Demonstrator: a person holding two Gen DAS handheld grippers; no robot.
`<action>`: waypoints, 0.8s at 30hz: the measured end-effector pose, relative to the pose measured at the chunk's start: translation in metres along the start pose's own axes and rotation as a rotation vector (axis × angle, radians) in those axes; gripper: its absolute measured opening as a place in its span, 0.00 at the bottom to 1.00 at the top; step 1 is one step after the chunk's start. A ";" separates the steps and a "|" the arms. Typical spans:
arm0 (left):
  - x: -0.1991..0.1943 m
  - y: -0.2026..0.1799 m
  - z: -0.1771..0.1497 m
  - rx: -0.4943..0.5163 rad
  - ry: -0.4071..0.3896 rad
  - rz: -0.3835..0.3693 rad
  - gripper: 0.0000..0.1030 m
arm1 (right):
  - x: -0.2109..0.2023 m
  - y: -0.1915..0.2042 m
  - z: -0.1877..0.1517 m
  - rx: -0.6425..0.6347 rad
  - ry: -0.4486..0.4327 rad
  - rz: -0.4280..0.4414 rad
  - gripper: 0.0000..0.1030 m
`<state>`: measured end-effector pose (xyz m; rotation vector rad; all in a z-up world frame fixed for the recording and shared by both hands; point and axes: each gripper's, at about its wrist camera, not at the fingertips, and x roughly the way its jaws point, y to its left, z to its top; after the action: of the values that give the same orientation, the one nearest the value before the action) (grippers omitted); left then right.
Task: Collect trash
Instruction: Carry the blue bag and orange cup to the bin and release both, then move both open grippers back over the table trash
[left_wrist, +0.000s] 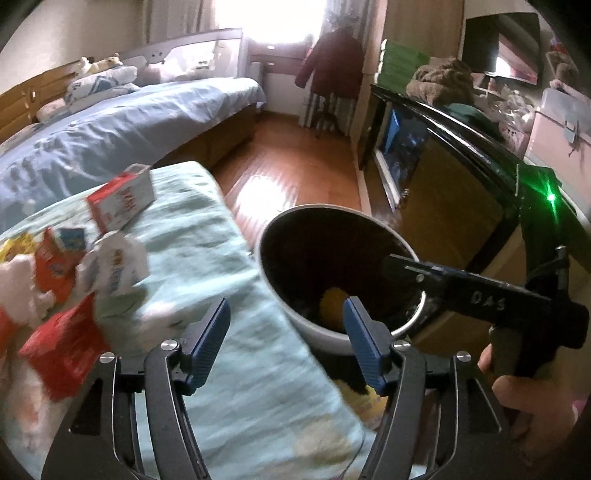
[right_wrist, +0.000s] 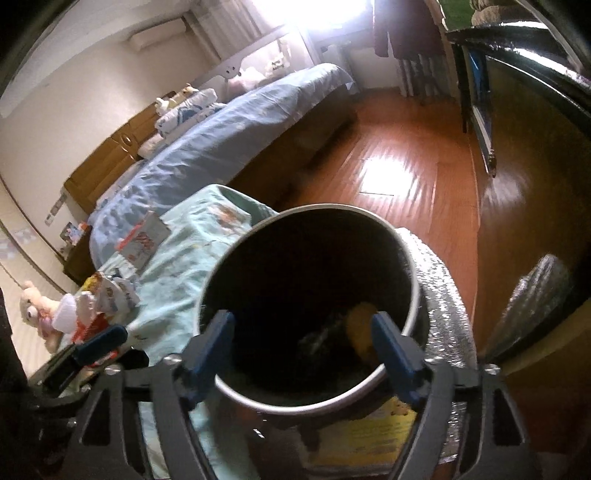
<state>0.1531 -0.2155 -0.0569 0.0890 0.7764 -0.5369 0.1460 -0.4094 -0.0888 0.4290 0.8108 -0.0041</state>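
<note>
Both tools empty and spread wide over the bin (right_wrist: 310, 306), left tool (left_wrist: 286, 332) at its near rim, right tool (right_wrist: 303, 343) above the mouth, yellow trash (right_wrist: 364, 326) lying inside, so likely post-drop; remaining cartons (left_wrist: 120, 201) wait on the cloth-covered surface (left_wrist: 207, 240) beside it.
</note>
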 end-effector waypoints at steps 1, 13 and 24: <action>-0.005 0.004 -0.003 -0.007 -0.005 0.007 0.63 | -0.002 0.004 -0.002 -0.002 -0.002 0.010 0.82; -0.055 0.058 -0.038 -0.112 -0.043 0.101 0.65 | -0.012 0.065 -0.024 -0.061 -0.001 0.107 0.86; -0.094 0.107 -0.065 -0.195 -0.084 0.190 0.66 | -0.007 0.125 -0.049 -0.138 0.039 0.184 0.87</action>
<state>0.1085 -0.0649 -0.0515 -0.0399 0.7261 -0.2818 0.1279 -0.2781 -0.0675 0.3726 0.8024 0.2311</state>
